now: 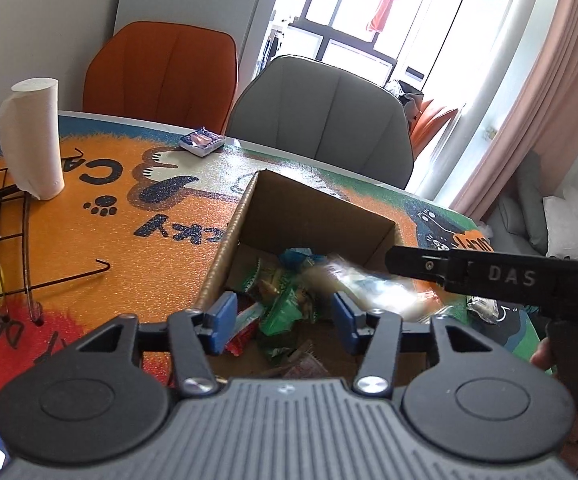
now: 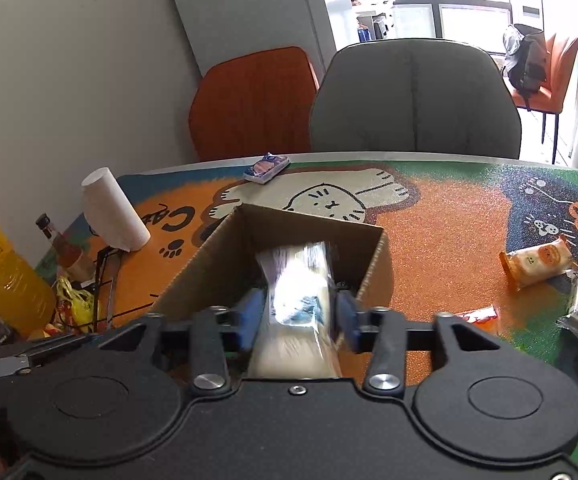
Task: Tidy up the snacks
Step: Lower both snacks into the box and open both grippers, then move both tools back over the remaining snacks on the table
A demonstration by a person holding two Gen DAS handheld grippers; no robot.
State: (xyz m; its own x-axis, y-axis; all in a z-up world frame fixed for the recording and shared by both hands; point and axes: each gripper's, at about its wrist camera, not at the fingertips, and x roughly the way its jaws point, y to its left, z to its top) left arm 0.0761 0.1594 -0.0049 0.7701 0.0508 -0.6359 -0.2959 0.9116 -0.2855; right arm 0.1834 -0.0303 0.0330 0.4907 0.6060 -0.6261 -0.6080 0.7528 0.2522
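**Both grippers over the snack box, jaws parted**

In the right wrist view the right gripper (image 2: 297, 316) has its blue pads spread, with a blurred clear-wrapped snack packet (image 2: 295, 280) between them at the centre of the frame, over the open cardboard box (image 2: 369, 264); whether the pads touch the wrapper cannot be told through the blur. In the left wrist view the left gripper (image 1: 285, 320) also stands spread, nothing pinched, above green and red snack packets (image 1: 285, 304) lying in the box.

At centre right of the right wrist view, three more wrapped snacks (image 2: 537, 264) lie on the cat-print table mat (image 2: 449, 216). A small blue packet (image 2: 267, 169) sits near the mat's far edge, upper centre. A paper towel roll (image 2: 113, 212) lies at left, beside a yellow drink bottle (image 2: 1, 268). An orange chair (image 2: 249, 100) and a grey chair (image 2: 413, 96) stand behind the table.
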